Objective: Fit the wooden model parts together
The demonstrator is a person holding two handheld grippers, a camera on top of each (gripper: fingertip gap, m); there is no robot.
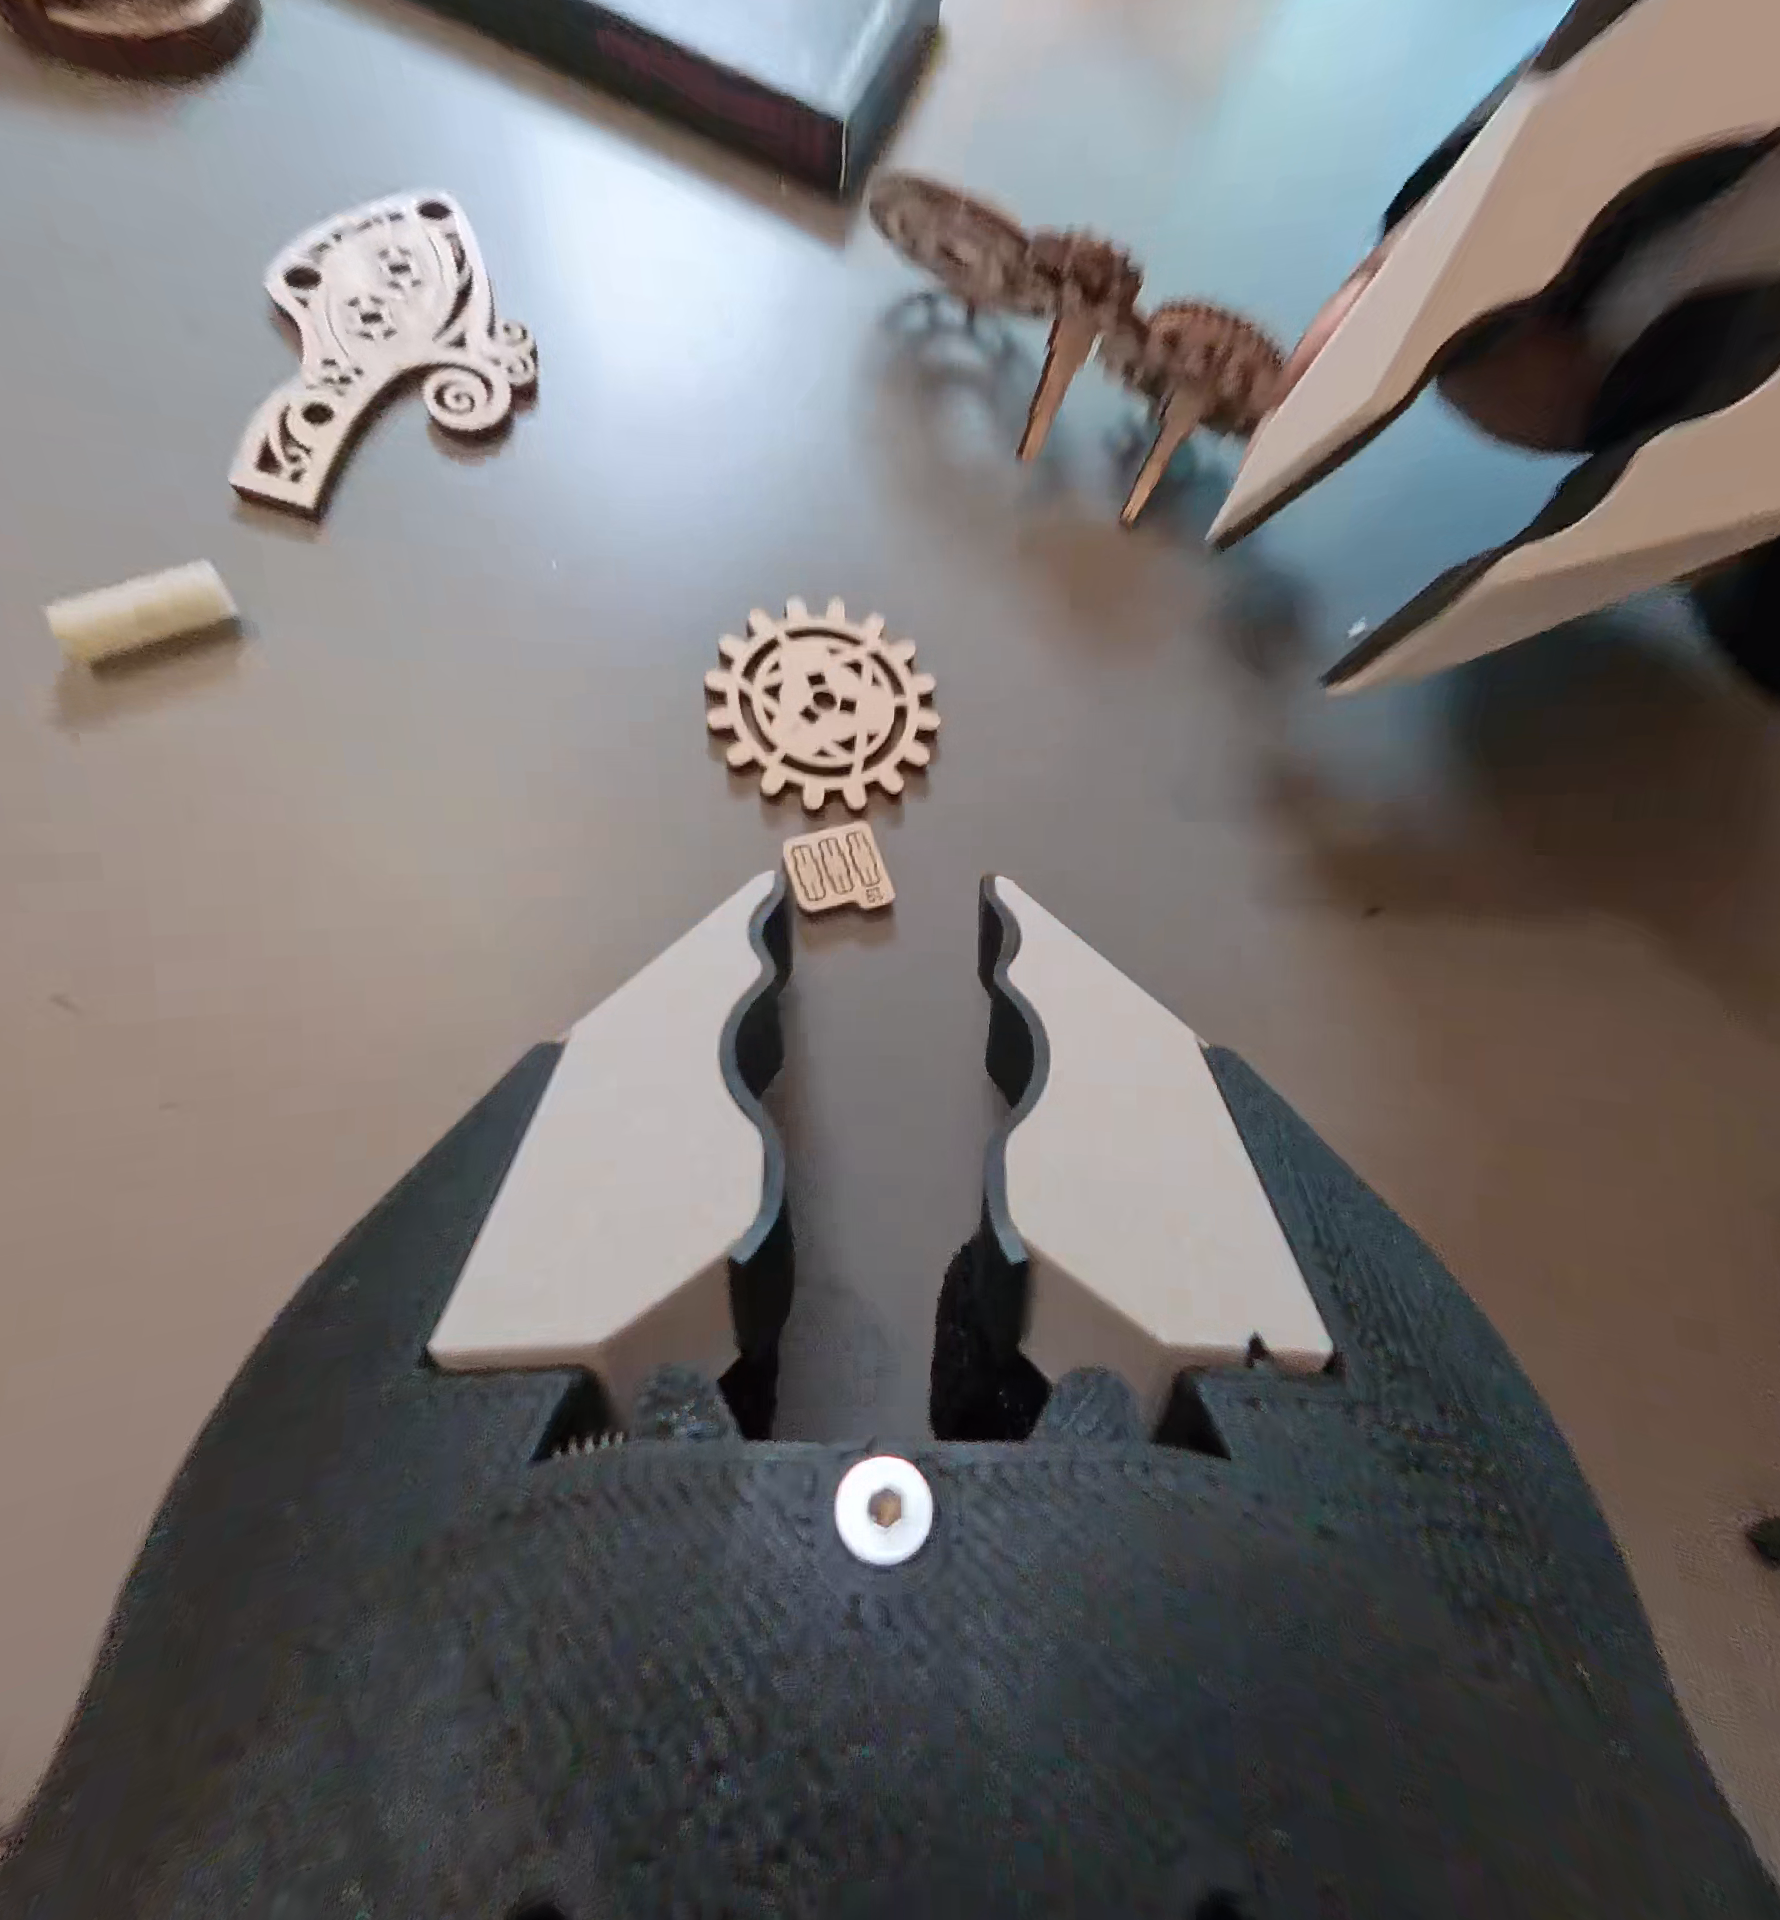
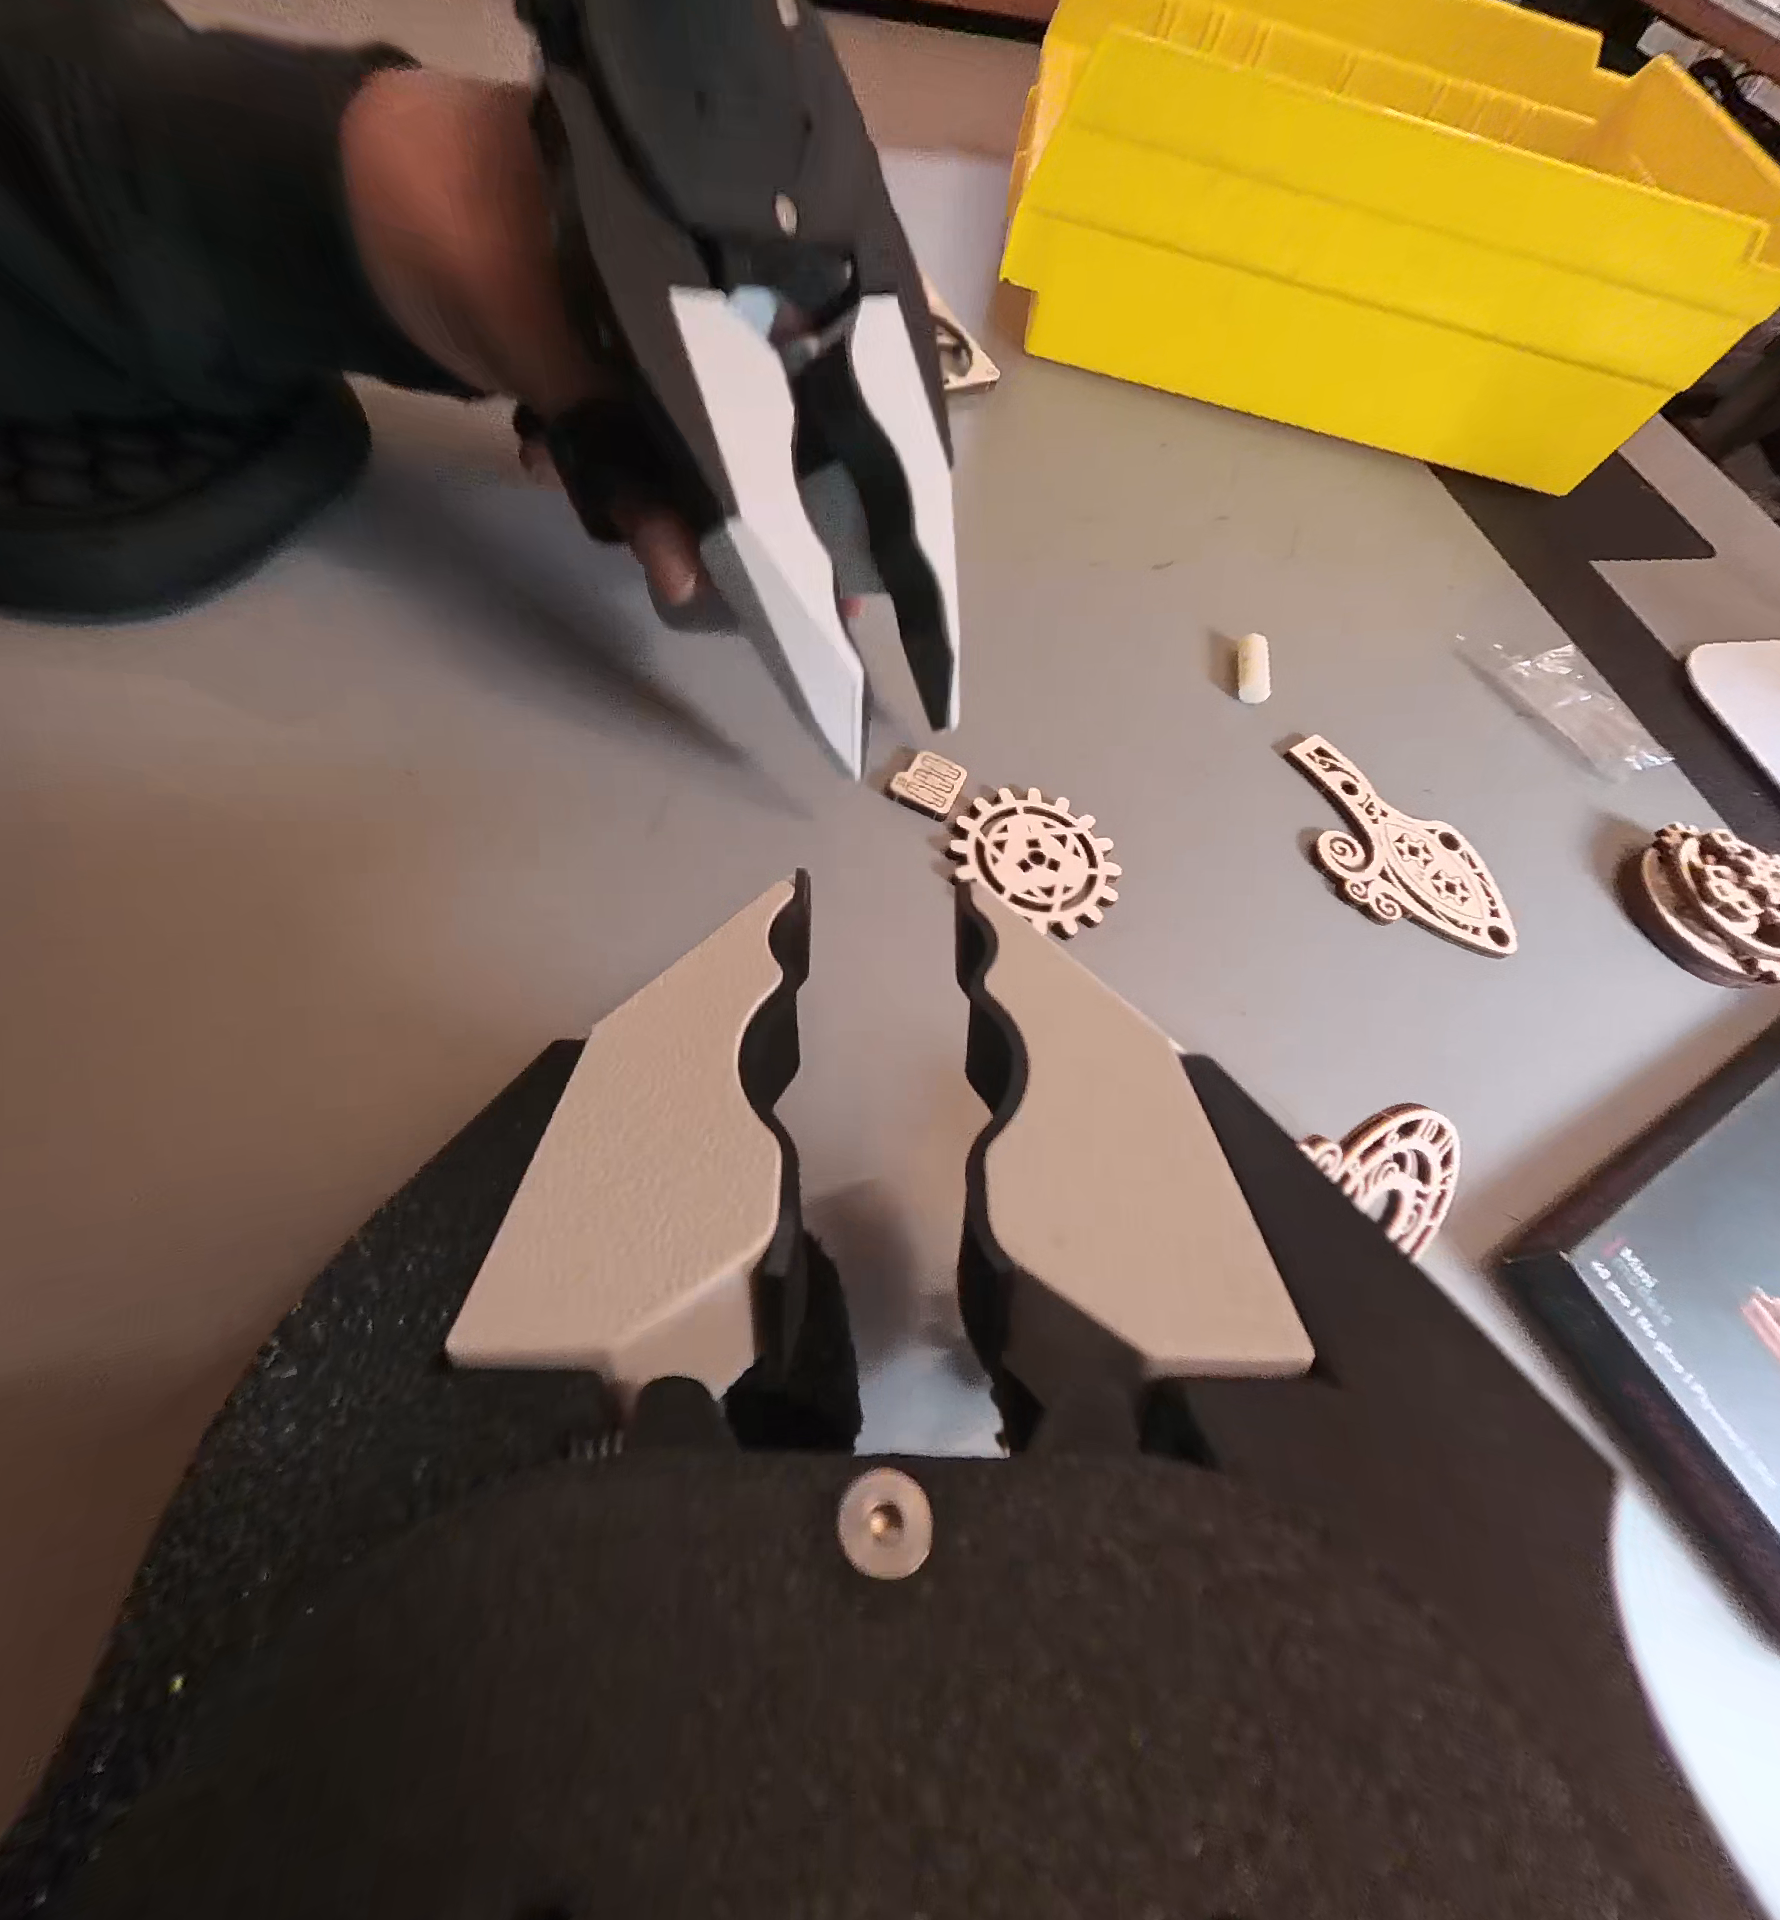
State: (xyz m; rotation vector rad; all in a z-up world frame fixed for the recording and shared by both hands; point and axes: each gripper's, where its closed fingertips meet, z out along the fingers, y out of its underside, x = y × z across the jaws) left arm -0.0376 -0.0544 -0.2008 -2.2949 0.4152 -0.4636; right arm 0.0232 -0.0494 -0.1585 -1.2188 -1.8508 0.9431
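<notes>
A flat wooden gear (image 1: 821, 717) lies on the grey table, with a small rectangular wooden piece (image 1: 841, 871) just in front of it. My left gripper (image 1: 884, 894) is open and empty, its tips right at the small piece. My right gripper (image 1: 1281, 608) shows at the upper right, open. A blurred assembly of gears with pegs (image 1: 1073, 301) stands beyond it. In the right wrist view my right gripper (image 2: 881, 888) is open and empty beside the gear (image 2: 1033, 860). The left gripper (image 2: 896, 743) points down at the small piece (image 2: 925, 781).
An ornate flat wooden piece (image 1: 387, 343) and a white cylinder (image 1: 143, 613) lie to the left. A black box (image 1: 740, 83) is at the back. The right wrist view shows a yellow bin (image 2: 1385, 229), a round wooden assembly (image 2: 1733, 904), a plastic bag (image 2: 1561, 696) and a person's hand (image 2: 470, 229). The gap from one gripper's tips to the other's is roughly 8 centimeters. From the left gripper's tips to the flat wooden gear (image 1: 821, 717) is close to 4 centimeters. It turns up in the right wrist view (image 2: 1026, 849) as well.
</notes>
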